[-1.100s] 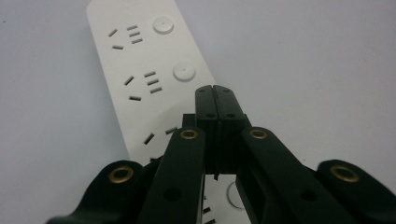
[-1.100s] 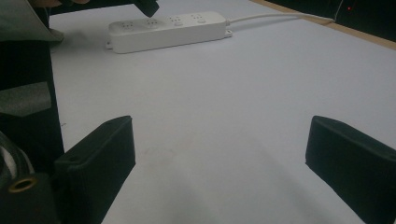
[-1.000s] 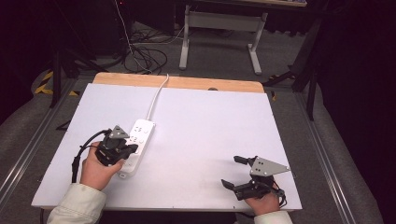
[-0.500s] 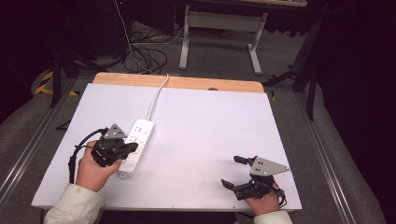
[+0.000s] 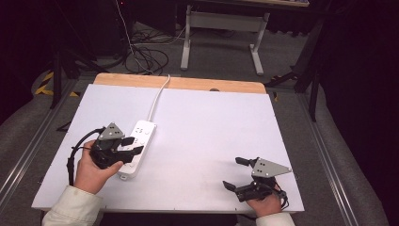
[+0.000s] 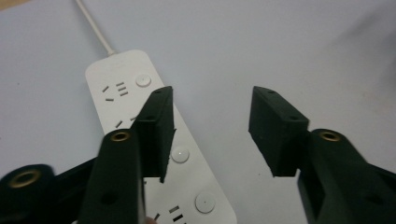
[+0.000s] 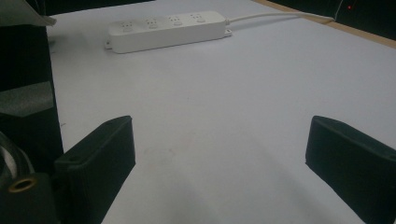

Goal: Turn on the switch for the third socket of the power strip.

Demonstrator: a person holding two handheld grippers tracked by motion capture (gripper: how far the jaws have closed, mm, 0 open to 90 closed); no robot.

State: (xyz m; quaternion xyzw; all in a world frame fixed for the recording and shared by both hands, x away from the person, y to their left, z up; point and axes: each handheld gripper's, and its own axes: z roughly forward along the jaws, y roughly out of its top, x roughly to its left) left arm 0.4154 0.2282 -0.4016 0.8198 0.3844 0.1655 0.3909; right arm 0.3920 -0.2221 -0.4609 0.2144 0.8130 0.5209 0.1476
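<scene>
Left gripper (image 5: 133, 145): fingers (image 6: 156, 126) have just been opening and now stand moderately apart, gripping nothing. 1 finger hangs over the white power strip (image 5: 138, 147); the other is over bare surface (image 5: 211, 136) beside it. In the left gripper view the strip (image 6: 187, 154) runs diagonally beneath the fingers, with round buttons and socket slots visible.

Right gripper (image 5: 238, 173): fingers (image 7: 100, 154) spread wide, empty, over bare surface near the front right corner, well apart from the strip (image 7: 166, 29).

The strip lies left of centre, its white cord (image 5: 157, 96) running toward the far wooden edge (image 5: 179, 83).
</scene>
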